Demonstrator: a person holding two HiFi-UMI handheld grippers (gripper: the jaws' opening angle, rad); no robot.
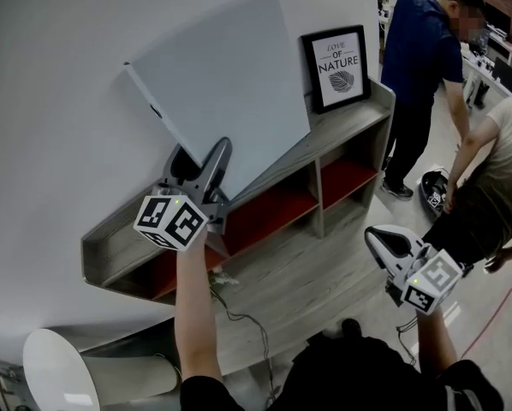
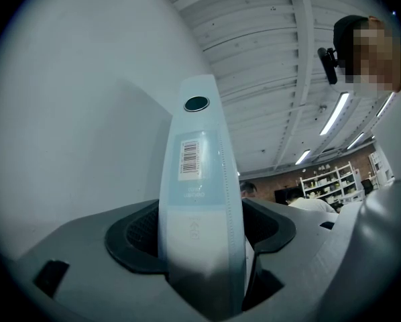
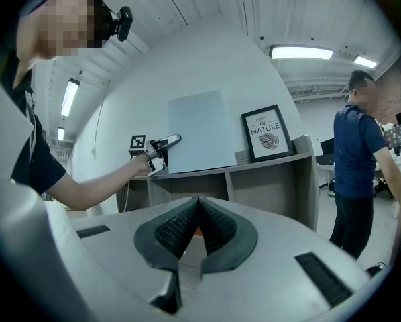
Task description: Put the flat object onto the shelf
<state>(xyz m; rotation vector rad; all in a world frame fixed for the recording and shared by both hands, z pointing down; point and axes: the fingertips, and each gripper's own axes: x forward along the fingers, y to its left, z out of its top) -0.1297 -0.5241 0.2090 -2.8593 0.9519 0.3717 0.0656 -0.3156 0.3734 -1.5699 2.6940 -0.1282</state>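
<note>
The flat object is a large white panel that stands on edge on top of the grey shelf unit and leans against the wall. My left gripper is shut on its lower left edge. In the left gripper view the panel's narrow edge, with a barcode label, fills the space between the pads. My right gripper hangs low at the right, away from the shelf, shut with nothing in it. From there the panel and the left gripper show on the shelf top.
A framed "Love of Nature" picture stands on the shelf top right of the panel. The shelf has red-floored compartments below. Two people stand at the right near a helmet on the floor. A cable trails on the floor.
</note>
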